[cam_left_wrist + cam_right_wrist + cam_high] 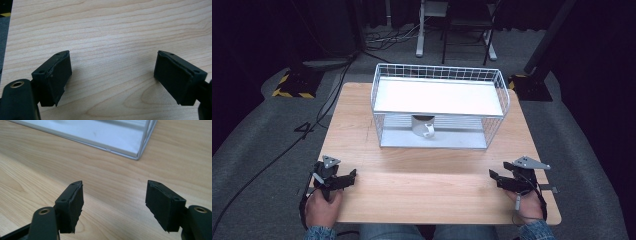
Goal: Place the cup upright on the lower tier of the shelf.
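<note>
Now | left tongs (353,176) agape | right tongs (493,177) agape | mug (424,126) in rack (438,73)

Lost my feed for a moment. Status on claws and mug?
Left claw open, empty. Right claw open, empty. White mug on wire rack's lower shelf. Table between bare.

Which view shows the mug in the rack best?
The high view: the white mug sits on the lower shelf of the wire rack. The right gripper view catches just the rack's base corner; the left gripper view looks at bare table.
</note>
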{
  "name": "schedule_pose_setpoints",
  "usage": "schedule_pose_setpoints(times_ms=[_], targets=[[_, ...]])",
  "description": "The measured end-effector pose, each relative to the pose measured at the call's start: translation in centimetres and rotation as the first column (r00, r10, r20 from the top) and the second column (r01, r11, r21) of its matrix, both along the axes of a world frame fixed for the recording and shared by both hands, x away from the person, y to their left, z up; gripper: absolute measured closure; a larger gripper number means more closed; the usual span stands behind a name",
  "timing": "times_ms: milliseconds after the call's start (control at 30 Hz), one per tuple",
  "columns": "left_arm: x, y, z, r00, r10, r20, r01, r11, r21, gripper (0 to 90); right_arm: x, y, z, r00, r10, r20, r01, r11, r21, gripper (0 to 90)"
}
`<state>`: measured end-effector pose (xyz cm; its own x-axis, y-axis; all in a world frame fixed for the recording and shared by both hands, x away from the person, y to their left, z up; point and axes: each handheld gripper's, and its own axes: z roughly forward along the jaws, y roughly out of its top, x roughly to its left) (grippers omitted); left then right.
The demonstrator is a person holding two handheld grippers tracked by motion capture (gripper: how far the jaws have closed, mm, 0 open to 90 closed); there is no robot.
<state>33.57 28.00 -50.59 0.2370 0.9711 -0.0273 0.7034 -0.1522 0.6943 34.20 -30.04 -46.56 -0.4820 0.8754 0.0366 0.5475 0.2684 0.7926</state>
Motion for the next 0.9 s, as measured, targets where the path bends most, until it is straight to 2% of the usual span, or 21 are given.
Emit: schedule_pose_setpoints(times_ms=[100,267,400,533,600,667,900], targets=[[0.0,0.0,0.0,1.0,0.0,0.0,0.0,1.0,0.0,14.9,-0.1,-0.3,-1.0,0.9998,-0.012,-0.016,0.012,0.9999,-0.006,29.9],[0.0,0.0,0.0,1.0,0.0,0.0,0.0,1.0,0.0,15.0,0.0,-0.3,-2.2,0.9991,-0.015,-0.04,0.012,0.9976,-0.068,26.5],[0.0,0.0,0.0,1.0,0.0,0.0,0.0,1.0,0.0,14.9,0.2,-0.3,-2.9,0.9971,-0.018,-0.073,0.014,0.9983,-0.056,22.7],[0.0,0.0,0.0,1.0,0.0,0.0,0.0,1.0,0.0,15.0,0.4,-0.3,-3.4,0.9958,-0.029,-0.087,0.022,0.9966,-0.079,19.4],[0.0,0.0,0.0,1.0,0.0,0.0,0.0,1.0,0.001,15.0,0.4,-0.3,-3.7,0.9959,-0.051,-0.074,0.045,0.9958,-0.08,14.7],[0.0,0.0,0.0,1.0,0.0,0.0,0.0,1.0,0.0,15.0,0.5,-0.3,-4.0,0.9968,-0.059,-0.054,0.054,0.9955,-0.077,14.7],[0.0,0.0,0.0,1.0,0.0,0.0,0.0,1.0,0.0,15.0,0.5,-0.3,-4.0,0.9968,-0.06,-0.053,0.055,0.9947,-0.087,13.3]])
